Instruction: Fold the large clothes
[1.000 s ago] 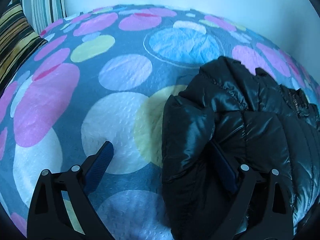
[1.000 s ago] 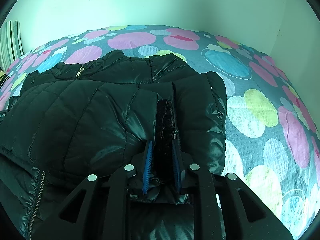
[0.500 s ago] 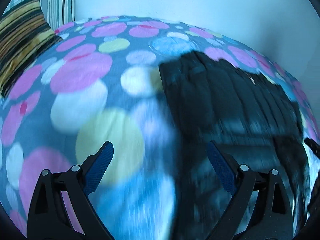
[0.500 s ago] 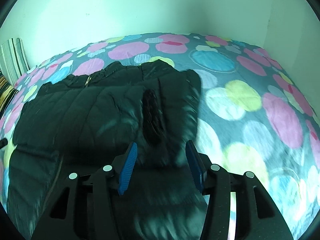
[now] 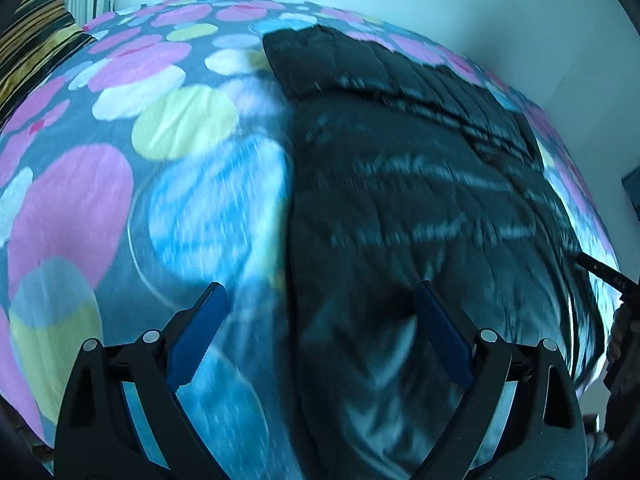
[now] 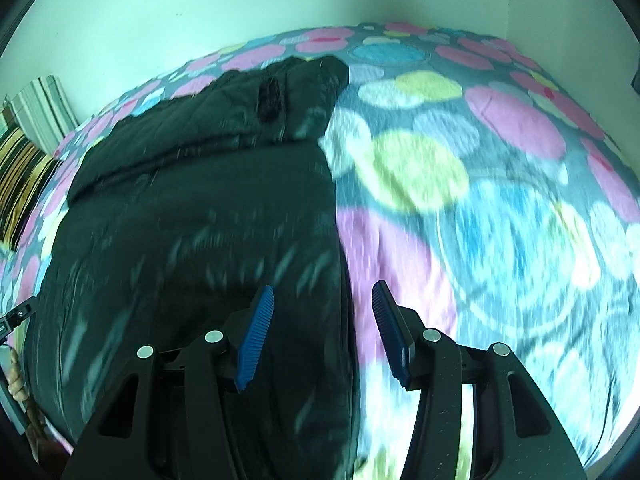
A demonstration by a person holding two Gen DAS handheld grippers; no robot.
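A shiny black quilted puffer jacket [image 5: 420, 208] lies flat on the bed, its sleeves folded in over the body. In the right wrist view the same jacket [image 6: 192, 240] fills the left half. My left gripper [image 5: 316, 332] hangs open above the jacket's near left edge, nothing between its blue pads. My right gripper [image 6: 322, 330] is open too, over the jacket's near right edge, and holds nothing. Both views are blurred by motion. The tip of the right gripper [image 5: 604, 276] shows at the right edge of the left wrist view.
The bed cover [image 6: 500, 184] is grey with large pink, yellow, blue and white dots. Striped pillows [image 5: 36, 40] lie at the far left by the white wall [image 6: 240, 0]. A person's hand [image 6: 18, 376] shows at the lower left edge.
The right gripper let go of the folded sleeve and opened. Both grippers have drawn back toward the near end of the jacket, so more of it and the bed shows.
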